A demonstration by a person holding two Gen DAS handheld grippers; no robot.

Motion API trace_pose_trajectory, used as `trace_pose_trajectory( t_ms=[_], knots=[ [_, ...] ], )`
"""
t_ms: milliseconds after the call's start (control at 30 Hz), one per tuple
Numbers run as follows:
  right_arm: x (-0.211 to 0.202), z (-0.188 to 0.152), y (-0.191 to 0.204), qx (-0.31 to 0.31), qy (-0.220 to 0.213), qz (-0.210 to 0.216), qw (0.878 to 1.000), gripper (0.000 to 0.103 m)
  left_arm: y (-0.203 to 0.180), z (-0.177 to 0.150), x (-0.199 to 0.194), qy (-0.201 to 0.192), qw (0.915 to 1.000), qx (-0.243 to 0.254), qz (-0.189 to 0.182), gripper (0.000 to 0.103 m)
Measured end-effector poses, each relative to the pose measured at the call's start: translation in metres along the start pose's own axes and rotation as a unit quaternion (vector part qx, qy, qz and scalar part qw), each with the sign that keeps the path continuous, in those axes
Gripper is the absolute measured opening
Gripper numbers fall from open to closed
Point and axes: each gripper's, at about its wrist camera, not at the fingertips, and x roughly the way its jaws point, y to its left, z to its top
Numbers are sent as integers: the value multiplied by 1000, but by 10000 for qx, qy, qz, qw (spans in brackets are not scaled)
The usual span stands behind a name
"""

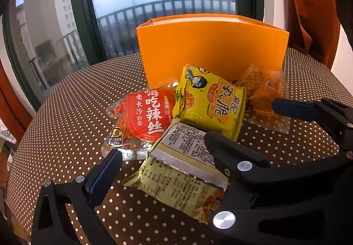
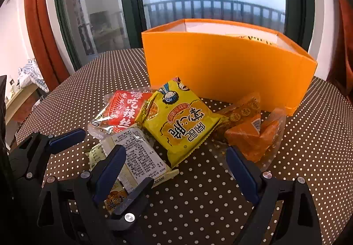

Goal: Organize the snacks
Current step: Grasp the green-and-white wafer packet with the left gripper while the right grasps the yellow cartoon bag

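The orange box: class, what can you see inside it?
Over the orange box rim, the right wrist view shows pale inner walls and the top of one yellow printed packet. The front wall hides everything lower down.

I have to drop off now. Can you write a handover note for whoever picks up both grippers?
Left gripper: open, low over the face-down yellow packet, straddling it, not gripping.
Right gripper: open, empty, low over the near corner of the face-up yellow packet.
Things: four packets are piled on the dotted tablecloth in front of the orange box. The other two are the red packet and the orange clear-wrapped packet.
Done: one yellow packet edge shows inside the box.
Left: grasp each loose packet and put it in the box.
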Motion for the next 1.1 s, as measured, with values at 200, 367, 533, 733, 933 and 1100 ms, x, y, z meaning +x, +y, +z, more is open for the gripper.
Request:
trace_pose_trajectory(
  t_ms=[200,367,533,733,933,1100],
  knots=[
    [11,4,-2,29,132,-15,9999,94,4,3,14,129,9996,-125,-236,96],
    [17,7,0,-29,181,-5,9998,94,9,3,19,10,9994,-72,-351,87],
    [21,9,3,-86,258,14,9996,94,7,-2,14,-48,9994,6,-333,85],
    [13,7,6,-104,198,102,9997,94,7,-6,1,-99,9988,-93,-466,76],
    [10,3,10,-160,161,195,9996,94,12,-8,-9,-218,9991,-128,-334,70],
    [12,7,12,-179,139,214,9995,94,28,-8,-9,-162,9994,-307,-77,66]
  ],
)
